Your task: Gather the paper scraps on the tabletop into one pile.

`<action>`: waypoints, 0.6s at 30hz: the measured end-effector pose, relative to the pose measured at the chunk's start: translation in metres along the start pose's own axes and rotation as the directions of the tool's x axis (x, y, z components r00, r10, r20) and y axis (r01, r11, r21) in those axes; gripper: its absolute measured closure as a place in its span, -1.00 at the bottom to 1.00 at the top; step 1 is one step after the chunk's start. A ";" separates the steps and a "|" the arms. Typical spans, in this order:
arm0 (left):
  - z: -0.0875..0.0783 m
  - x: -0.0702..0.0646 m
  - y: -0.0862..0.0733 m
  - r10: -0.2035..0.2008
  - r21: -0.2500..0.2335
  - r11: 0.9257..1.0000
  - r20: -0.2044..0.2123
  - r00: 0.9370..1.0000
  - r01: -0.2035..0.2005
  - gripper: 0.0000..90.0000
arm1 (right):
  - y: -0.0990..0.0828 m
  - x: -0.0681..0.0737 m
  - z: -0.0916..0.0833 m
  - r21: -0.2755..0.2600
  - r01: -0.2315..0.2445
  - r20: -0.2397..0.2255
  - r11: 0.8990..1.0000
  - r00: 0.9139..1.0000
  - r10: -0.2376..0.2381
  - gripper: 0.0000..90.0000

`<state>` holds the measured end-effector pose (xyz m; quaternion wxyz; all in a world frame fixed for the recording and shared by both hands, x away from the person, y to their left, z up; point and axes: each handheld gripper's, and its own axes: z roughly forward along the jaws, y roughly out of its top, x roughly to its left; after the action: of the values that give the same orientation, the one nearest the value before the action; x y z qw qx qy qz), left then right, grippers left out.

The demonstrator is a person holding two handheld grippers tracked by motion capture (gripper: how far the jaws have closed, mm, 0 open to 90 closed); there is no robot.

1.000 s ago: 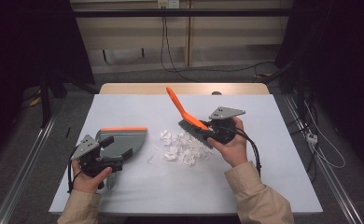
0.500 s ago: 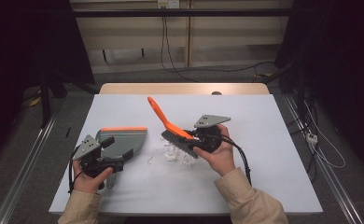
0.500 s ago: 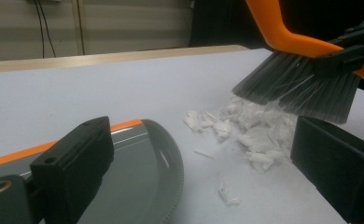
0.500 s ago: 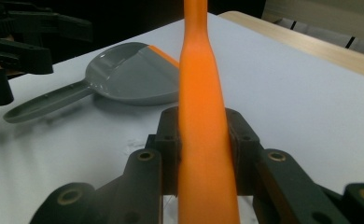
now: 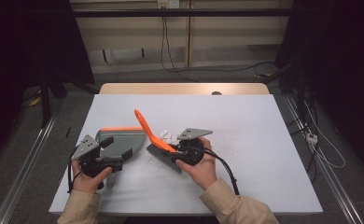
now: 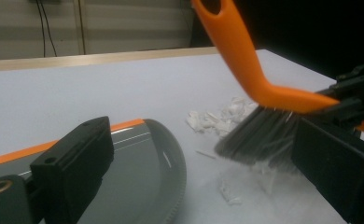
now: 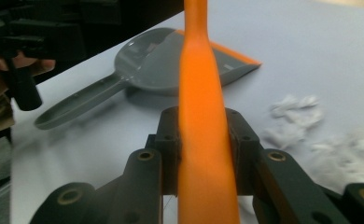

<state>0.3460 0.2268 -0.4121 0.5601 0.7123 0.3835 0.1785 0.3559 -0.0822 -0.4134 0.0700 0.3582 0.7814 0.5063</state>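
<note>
A grey dustpan [image 5: 119,140] with an orange front edge lies flat on the white table [image 5: 264,140]; its handle [image 7: 77,107] points toward the person. My left gripper [image 5: 116,148] hovers over the pan's near side, jaws wide open and holding nothing; one jaw overlaps the dustpan [image 6: 143,163]. My right gripper [image 5: 178,151] is shut on the orange handle of a hand brush [image 5: 145,126], which stands between its pads [image 7: 203,140]. The grey bristles [image 6: 259,140] rest on the table just right of the pan. White paper scraps [image 5: 166,136] lie beside and under the bristles.
More scraps [image 7: 297,116] are scattered right of the brush. A wooden strip [image 5: 185,88] runs along the table's far edge. Cables trail from both grippers toward the person. Dark floor and rails flank the table.
My right hand has swept the brush left and toward the person, down onto the table, pushing the paper scraps closer to the dustpan. The left gripper and the dustpan have stayed put.
</note>
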 end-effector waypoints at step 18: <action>0.000 0.000 0.000 0.001 -0.001 1.000 -0.004 1.000 -0.001 -0.88 | -0.011 -0.006 0.009 0.101 -0.120 0.077 0.988 0.991 0.112 0.59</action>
<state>0.3457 0.2272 -0.4122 0.5596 0.7119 0.3841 0.1804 0.3587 -0.0815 -0.4289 0.0491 0.4240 0.7819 0.4544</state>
